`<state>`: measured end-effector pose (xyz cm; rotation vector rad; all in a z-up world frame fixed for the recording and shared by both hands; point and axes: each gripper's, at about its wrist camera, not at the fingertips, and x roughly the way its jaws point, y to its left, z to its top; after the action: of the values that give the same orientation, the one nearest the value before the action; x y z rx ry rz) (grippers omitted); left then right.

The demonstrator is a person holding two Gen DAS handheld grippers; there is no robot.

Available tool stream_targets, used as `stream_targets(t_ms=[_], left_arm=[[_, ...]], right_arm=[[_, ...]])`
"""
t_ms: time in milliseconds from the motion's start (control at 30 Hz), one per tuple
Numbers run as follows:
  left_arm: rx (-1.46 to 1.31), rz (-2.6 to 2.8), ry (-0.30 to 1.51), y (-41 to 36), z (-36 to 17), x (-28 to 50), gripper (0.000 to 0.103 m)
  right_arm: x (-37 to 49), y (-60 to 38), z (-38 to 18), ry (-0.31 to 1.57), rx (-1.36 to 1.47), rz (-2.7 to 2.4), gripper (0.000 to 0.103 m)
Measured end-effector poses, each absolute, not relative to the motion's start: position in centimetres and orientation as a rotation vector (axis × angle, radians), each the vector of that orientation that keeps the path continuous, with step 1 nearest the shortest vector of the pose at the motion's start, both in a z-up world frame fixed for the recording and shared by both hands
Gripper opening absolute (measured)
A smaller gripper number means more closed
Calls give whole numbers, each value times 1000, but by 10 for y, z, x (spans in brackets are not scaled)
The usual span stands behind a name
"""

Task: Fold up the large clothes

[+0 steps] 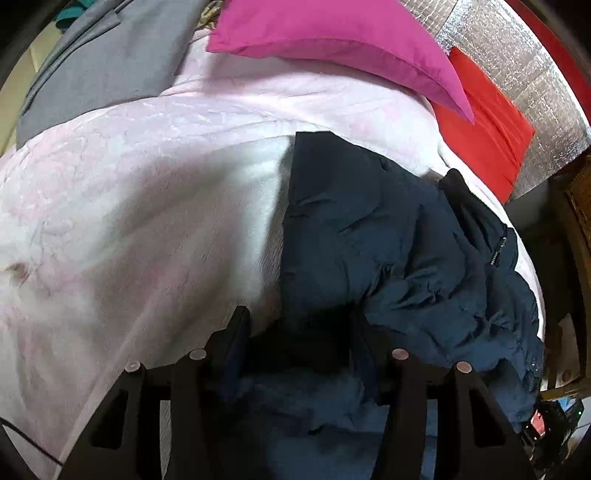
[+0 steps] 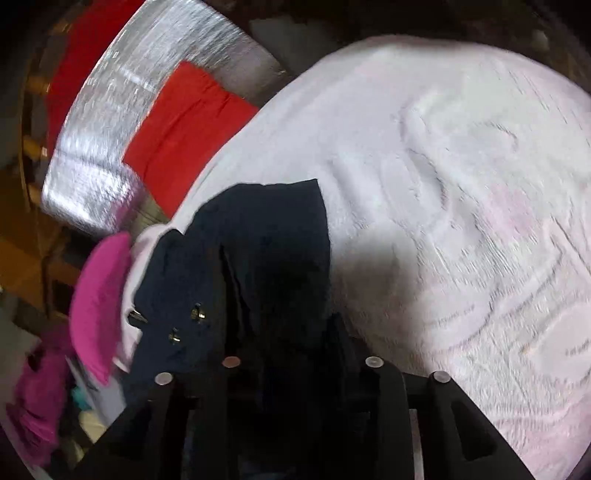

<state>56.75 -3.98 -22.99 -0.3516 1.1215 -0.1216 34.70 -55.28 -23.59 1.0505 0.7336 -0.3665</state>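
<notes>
A dark navy padded jacket (image 1: 388, 236) lies crumpled on a pale pink fleece blanket (image 1: 129, 206), right of centre in the left wrist view. My left gripper (image 1: 299, 325) stands with its fingers apart, and jacket fabric bunches between and under them. In the right wrist view the same jacket (image 2: 258, 251) lies on the blanket (image 2: 461, 184), with its zipper pulls showing at the left. My right gripper (image 2: 284, 332) is low over the jacket with dark fabric between its fingers. The dark cloth hides the fingertips, so its grip is unclear.
A magenta pillow (image 1: 332, 33) and a red cushion (image 1: 487, 125) lie at the blanket's far side against a silver foil panel (image 1: 517, 66). A grey garment (image 1: 110, 55) lies at the far left. Wooden furniture (image 1: 580, 206) borders the right edge.
</notes>
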Motion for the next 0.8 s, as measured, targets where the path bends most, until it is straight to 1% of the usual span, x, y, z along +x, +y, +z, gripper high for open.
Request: stream_targets(t_ms=[33, 67, 167, 367, 433, 467, 500, 667, 733, 800], left_arm=[[-352, -120, 1116, -38, -227, 565, 56], [-351, -120, 1105, -36, -222, 561, 56], [-358, -137, 1076, -29, -207, 546, 56], [-278, -143, 989, -22, -182, 506, 56], [-257, -140, 955, -15, -175, 487, 60], [-247, -140, 941, -13, -173, 478, 63], [-232, -139, 929, -11, -173, 467, 65], [-122, -142, 893, 7, -175, 412, 67], [-101, -130, 907, 22, -182, 387, 67], [-142, -146, 951, 42, -190, 366, 67]], right_arm=[[343, -552, -230, 709, 1060, -357, 58], [339, -550, -225, 686, 1055, -360, 66], [327, -544, -205, 626, 1013, -334, 67], [298, -530, -192, 609, 978, -288, 67], [282, -526, -186, 609, 958, -275, 67], [275, -523, -183, 606, 947, -269, 67], [268, -519, -180, 601, 939, -261, 67], [224, -501, -167, 594, 889, -218, 67], [205, -497, -167, 597, 884, -211, 67], [185, -494, -170, 607, 905, -197, 67]])
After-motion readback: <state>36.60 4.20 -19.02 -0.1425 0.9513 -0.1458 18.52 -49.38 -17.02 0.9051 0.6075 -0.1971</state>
